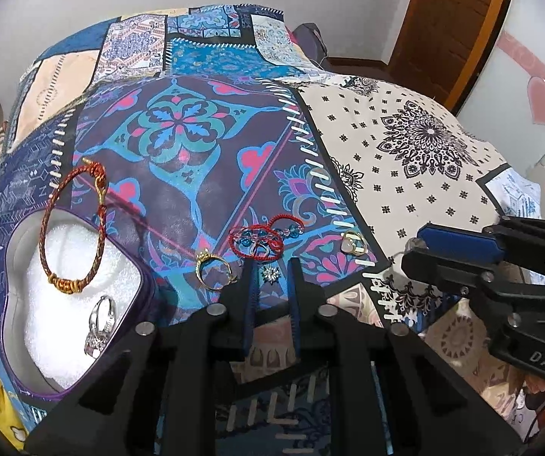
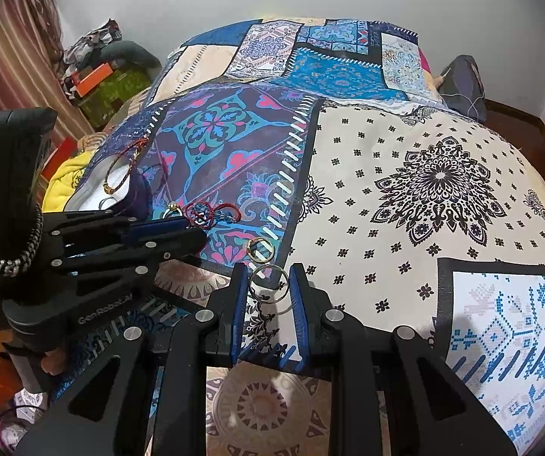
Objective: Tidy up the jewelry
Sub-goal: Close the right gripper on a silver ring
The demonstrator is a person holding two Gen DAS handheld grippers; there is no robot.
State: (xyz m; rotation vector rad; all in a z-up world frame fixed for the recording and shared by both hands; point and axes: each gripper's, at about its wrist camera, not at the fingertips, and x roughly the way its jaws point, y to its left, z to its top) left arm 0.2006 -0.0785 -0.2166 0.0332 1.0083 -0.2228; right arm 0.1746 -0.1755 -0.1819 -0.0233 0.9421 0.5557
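Note:
A purple jewelry box with white foam (image 1: 63,304) lies open at the left on the patchwork bedspread (image 1: 181,174). A red braided bracelet (image 1: 70,228) rests half across its rim, and silver rings (image 1: 101,323) lie inside. My left gripper (image 1: 271,266) is open around a small sparkly stud (image 1: 270,274), with a gold ring (image 1: 213,268) and a red beaded cord bracelet (image 1: 264,237) just beyond. A gold heart ring (image 1: 354,245) lies to the right. My right gripper (image 2: 268,277) has its jaws touching both sides of a thin silver ring (image 2: 268,283).
Another gold ring (image 2: 261,249) lies just beyond the right gripper. A wooden door (image 1: 458,19) stands at the far right, a curtain (image 2: 10,49) and clutter at the left. The bed edge runs just below both grippers.

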